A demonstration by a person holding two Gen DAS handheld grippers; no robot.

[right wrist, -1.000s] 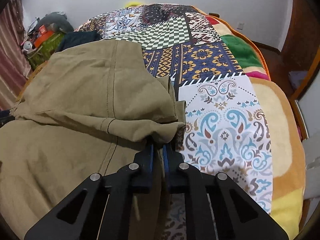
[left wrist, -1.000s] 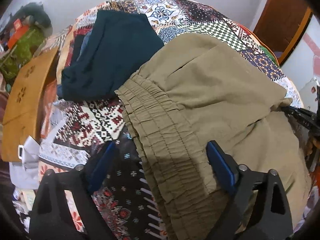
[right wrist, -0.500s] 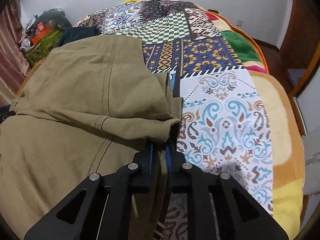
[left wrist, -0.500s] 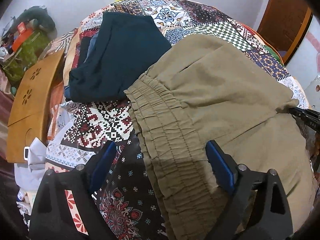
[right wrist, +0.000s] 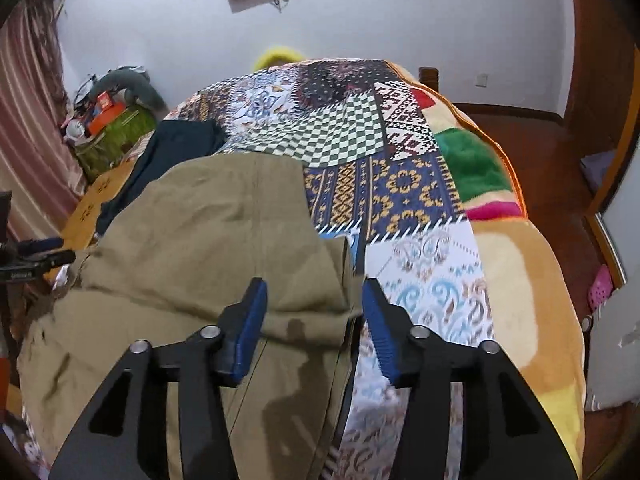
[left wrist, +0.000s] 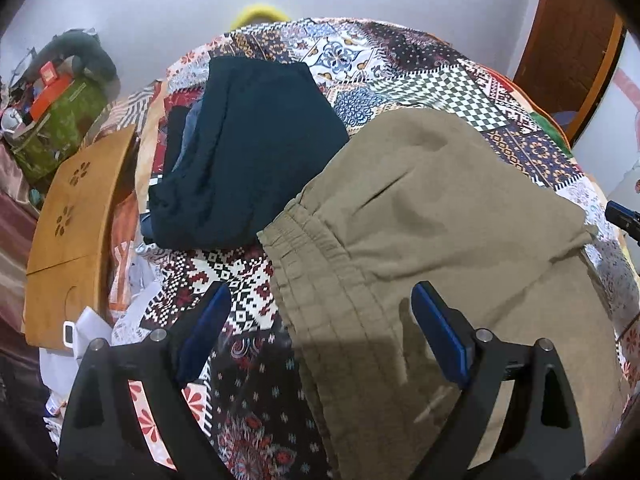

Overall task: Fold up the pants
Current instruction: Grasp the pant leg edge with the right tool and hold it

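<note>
Your right gripper (right wrist: 314, 320) stands wide apart, blue pads (right wrist: 250, 326) either side of the folded corner of the olive pants (right wrist: 208, 240), pinching nothing; contact with the cloth can't be judged. Your left gripper (left wrist: 320, 320) is spread wide too, holding nothing, its pads (left wrist: 438, 334) hovering over the elastic waistband (left wrist: 316, 264). The pants lie folded over themselves on the patchwork blanket (right wrist: 400, 184), towards the bed's left edge. A dark navy garment (left wrist: 248, 152) sits just beyond the waistband, touching it. A wooden board (left wrist: 72, 224) lies at the left edge.
</note>
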